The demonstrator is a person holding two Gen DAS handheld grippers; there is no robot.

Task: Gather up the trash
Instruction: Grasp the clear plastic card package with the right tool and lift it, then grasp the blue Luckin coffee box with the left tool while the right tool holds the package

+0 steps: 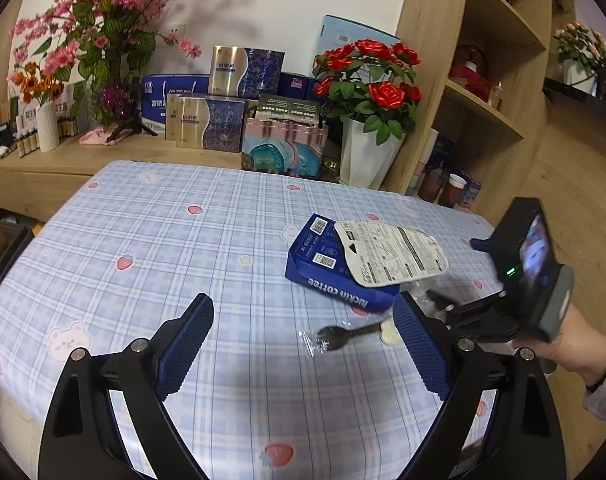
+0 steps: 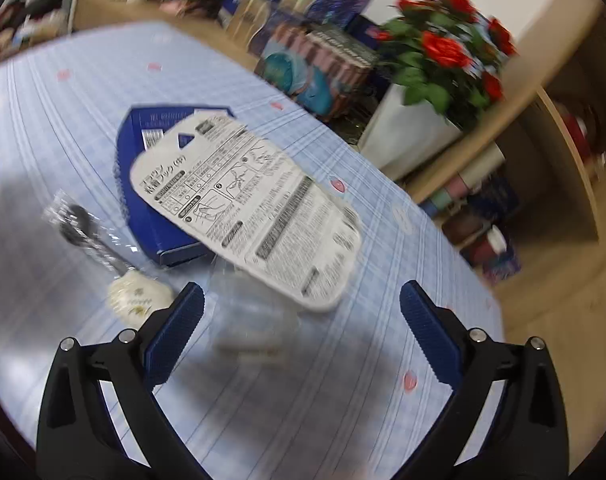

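**Both grippers spread wide over the table trash**

Left gripper (image 1: 303, 340) and right gripper (image 2: 301, 324) gape wide, holding nothing. At frame centre, the white printed card (image 2: 247, 208) leans on the blue coffee box (image 1: 323, 264); the wrapped black fork (image 1: 343, 334) lies lower left.

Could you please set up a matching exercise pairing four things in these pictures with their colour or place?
Things:
1. luckin coffee box
2. printed backing card
3. wrapped fork
4. roses

Descriptions:
A. red, in a white pot beyond the table
B. blue, lying on the tablecloth
C. white, resting partly on the box
D. black, in clear plastic, beside the box

Pairs: 1-B, 2-C, 3-D, 4-A
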